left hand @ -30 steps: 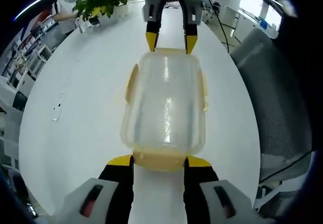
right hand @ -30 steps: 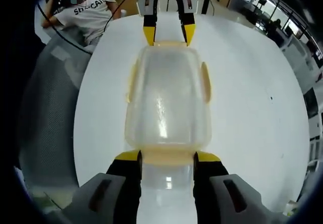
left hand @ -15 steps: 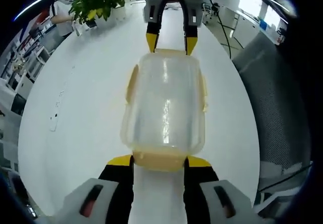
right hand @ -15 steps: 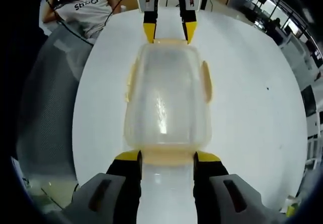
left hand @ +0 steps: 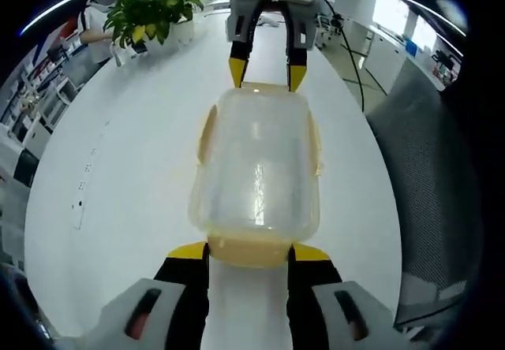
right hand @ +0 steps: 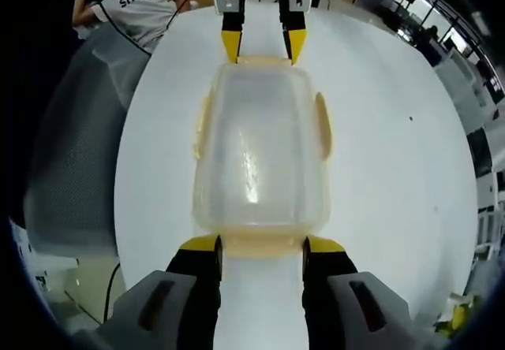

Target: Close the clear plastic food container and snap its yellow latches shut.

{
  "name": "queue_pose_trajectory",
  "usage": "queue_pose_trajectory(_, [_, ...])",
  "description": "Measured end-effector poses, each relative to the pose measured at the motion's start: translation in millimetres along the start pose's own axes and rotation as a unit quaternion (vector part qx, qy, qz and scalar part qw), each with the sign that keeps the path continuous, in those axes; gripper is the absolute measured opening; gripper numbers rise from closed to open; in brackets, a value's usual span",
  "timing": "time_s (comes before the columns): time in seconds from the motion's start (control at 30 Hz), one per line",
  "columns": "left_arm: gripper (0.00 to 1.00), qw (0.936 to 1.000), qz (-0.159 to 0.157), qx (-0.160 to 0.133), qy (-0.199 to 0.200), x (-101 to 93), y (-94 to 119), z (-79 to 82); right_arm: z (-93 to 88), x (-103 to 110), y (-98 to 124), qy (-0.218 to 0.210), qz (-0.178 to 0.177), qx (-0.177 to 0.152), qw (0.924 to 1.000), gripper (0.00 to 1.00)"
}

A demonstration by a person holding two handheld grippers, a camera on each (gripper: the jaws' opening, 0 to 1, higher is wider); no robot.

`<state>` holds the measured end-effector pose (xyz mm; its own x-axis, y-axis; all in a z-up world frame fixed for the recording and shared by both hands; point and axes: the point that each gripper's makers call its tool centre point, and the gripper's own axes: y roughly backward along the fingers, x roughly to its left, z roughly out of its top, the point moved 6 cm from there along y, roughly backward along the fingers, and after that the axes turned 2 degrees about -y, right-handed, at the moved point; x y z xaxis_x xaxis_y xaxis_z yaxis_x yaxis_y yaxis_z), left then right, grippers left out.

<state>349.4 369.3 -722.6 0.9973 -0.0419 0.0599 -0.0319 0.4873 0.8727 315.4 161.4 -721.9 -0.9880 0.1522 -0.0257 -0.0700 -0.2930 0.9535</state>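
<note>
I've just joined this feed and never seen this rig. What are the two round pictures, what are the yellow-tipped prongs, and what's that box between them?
Each picture comes from a camera riding on a hand-held gripper, looking along its own jaws. In the left gripper view the left gripper rises from the bottom and the right gripper faces it; the right gripper view is the reverse. Between them is a clear container with yellow latches, lid on, over a white table. Each gripper's jaws flank one end latch. A plant stands at the far end.
</note>
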Motion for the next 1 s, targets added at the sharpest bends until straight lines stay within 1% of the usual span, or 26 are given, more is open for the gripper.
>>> queue_pose_trajectory(0.17, [0.33, 1.0000, -0.008, -0.003, -0.002, -1.8, -6, 8.3, -8.4, 5, 4, -0.007, 0.001, 0.004, 1.0000, 0.37])
queue_pose_trajectory(0.33, [0.33, 0.9999, -0.012, 0.003, 0.001, -3.2, -9, 12.0, -12.0, 6, 6, -0.006, -0.004, 0.008, 0.9999, 0.37])
queue_pose_trajectory(0.57, [0.33, 0.9999, -0.009, 0.007, -0.001, -2.1, -7, 10.9, -11.5, 5, 2, -0.007, -0.006, 0.004, 0.9999, 0.37])
queue_pose_trajectory(0.7, [0.33, 0.9998, -0.008, 0.017, -0.007, -3.0, -9, 7.6, -9.5, 9, -3, -0.009, -0.008, 0.001, 0.9999, 0.37])
queue_pose_trajectory(0.8, [0.33, 0.9998, -0.008, 0.017, -0.010, -4.5, -10, 8.6, -12.4, 9, -6, -0.006, -0.009, 0.005, 0.9999, 0.37])
queue_pose_trajectory(1.0, [0.33, 0.9997, -0.009, 0.021, -0.013, -3.5, -15, 7.3, -15.5, 7, -8, -0.020, 0.000, -0.011, 0.9997, 0.38])
